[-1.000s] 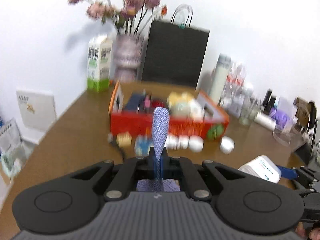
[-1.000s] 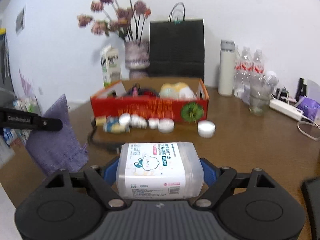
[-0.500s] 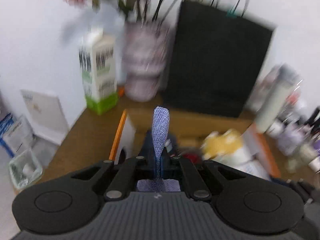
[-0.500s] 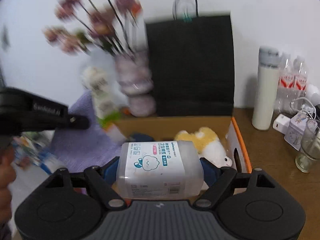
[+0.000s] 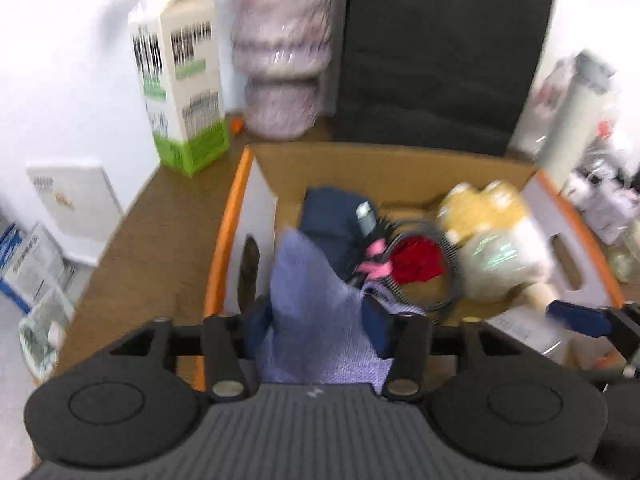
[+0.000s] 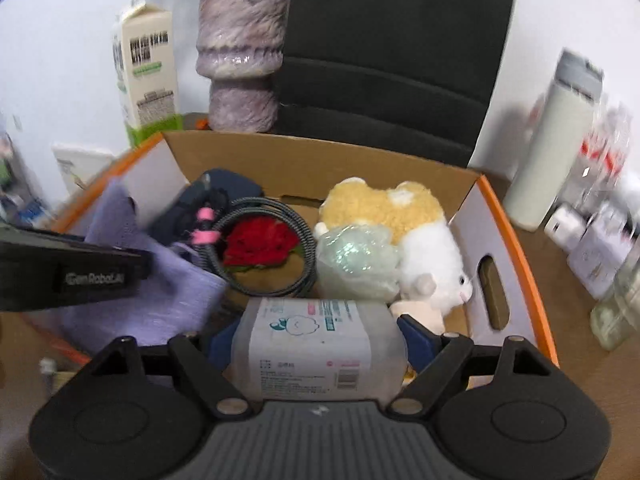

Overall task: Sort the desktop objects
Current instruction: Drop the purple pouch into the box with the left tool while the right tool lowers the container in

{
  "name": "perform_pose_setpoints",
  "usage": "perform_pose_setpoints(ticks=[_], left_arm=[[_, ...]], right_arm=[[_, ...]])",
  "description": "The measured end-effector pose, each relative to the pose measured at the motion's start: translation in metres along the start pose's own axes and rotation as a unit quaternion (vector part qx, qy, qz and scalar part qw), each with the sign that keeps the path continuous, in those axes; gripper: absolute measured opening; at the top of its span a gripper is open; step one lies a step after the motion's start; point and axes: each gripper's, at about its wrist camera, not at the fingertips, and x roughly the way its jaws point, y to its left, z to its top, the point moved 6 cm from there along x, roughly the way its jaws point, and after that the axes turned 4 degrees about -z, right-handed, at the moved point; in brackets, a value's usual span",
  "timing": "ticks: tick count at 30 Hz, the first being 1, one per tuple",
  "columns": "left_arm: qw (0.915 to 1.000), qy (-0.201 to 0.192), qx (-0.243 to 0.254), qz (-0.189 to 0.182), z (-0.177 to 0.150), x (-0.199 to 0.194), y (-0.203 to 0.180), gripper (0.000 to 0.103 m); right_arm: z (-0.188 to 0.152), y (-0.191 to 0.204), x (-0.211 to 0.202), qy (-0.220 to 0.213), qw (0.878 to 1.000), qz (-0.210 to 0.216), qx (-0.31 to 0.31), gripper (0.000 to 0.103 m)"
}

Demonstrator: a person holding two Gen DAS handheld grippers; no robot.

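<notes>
A: What was the left claw (image 5: pixel 316 316) doing?

B: Its fingers were spread, with the purple cloth (image 5: pixel 316 300) slumped loose between them, no longer pinched. It hung just above the near left corner of the cardboard box (image 5: pixel 384 168), so I judge the cloth was being let go into it.

A: And the right claw (image 6: pixel 320 340)?

B: Pressed in on the wet-wipes pack (image 6: pixel 320 344), one blue pad on each end, which kept the pack level. It hovered over the near edge of the box, probably waiting to lower it into the free space at the front.

A: What already lay in the box?

B: From the near wall back: a coiled cable (image 6: pixel 272 248) ringing a red rose (image 6: pixel 260 246), a dark blue pouch (image 6: pixel 220 196) toward the far left corner, a crinkled plastic bag (image 6: pixel 356 260) and a plush toy (image 6: pixel 400 220) against the right wall.

A: And around the box?

B: Behind it on the counter (image 5: pixel 160 220) stood a milk carton (image 5: pixel 180 80), a vase (image 6: pixel 240 56) and a black paper bag (image 6: pixel 392 48); to its right, a white flask (image 6: pixel 556 140).
</notes>
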Motion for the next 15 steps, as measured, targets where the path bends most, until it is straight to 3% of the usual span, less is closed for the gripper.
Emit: perform_pose_setpoints(ticks=[2, 4, 7, 10, 15], left_arm=[[0.9997, -0.022, 0.009, 0.008, 0.004, -0.025, 0.002, 0.079], [0.9991, -0.038, 0.011, 0.016, 0.005, -0.046, 0.003, 0.087], [0.9979, -0.044, 0.01, 0.046, -0.006, -0.066, 0.008, 0.102], [0.9958, -0.074, 0.008, 0.053, -0.035, -0.085, 0.014, 0.103], [0.9961, -0.086, -0.019, -0.005, -0.097, -0.101, 0.015, 0.103]], right_arm=[[0.005, -0.013, -0.016, 0.0, 0.998, 0.042, 0.04, 0.082], [0.011, -0.025, -0.031, 0.0, 0.995, 0.071, 0.068, 0.082], [0.016, -0.043, -0.053, -0.02, 0.994, 0.065, 0.088, 0.083], [-0.001, -0.057, -0.074, -0.056, 0.996, 0.024, 0.07, 0.086], [-0.059, -0.06, -0.1, -0.094, 0.995, -0.008, 0.023, 0.086]])
